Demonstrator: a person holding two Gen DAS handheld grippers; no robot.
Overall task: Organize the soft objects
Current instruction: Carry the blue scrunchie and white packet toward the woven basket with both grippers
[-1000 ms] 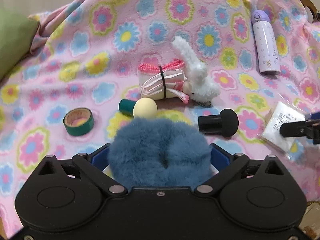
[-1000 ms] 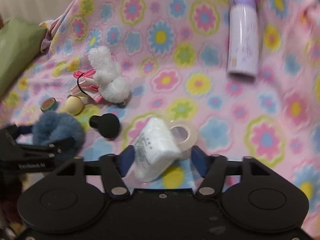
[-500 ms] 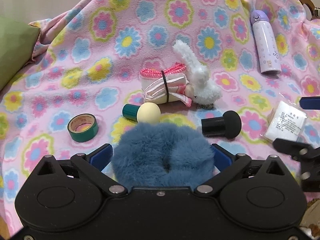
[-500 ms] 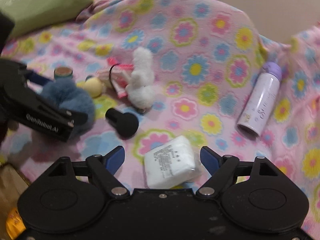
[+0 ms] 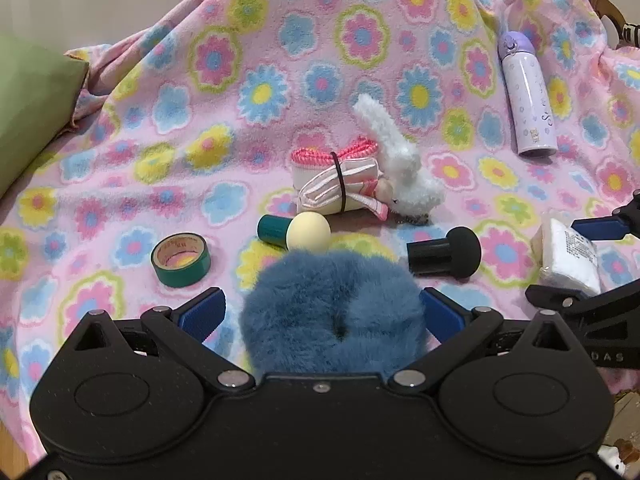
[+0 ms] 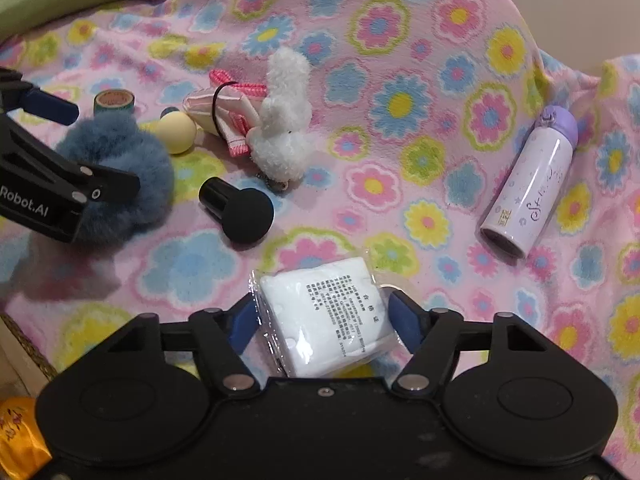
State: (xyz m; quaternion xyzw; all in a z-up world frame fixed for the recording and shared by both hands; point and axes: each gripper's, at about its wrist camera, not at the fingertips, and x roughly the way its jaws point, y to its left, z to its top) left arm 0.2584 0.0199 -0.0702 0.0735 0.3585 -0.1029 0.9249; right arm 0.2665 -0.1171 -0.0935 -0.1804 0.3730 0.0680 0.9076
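Two grippers work over the flowered blanket (image 5: 280,80). The right gripper (image 6: 324,320) has just been closing, its jaws now pressing the white packet (image 6: 332,324). The left gripper (image 5: 320,312) stands wide around the blue scrunchie (image 5: 332,312), left pad clear of the fur.

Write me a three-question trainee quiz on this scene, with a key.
1. What lies between the fingers of the right gripper?
A. a white packet
B. a tape roll
C. a black sponge
2. True or false: the purple bottle stands upright on the blanket.
3. Fill in: between the fingers of the left gripper sits a fluffy ____ hair tie.

Key:
1. A. The jaws have just been closing, and both pads now press on it.
2. False. It lies on its side.
3. Blue.
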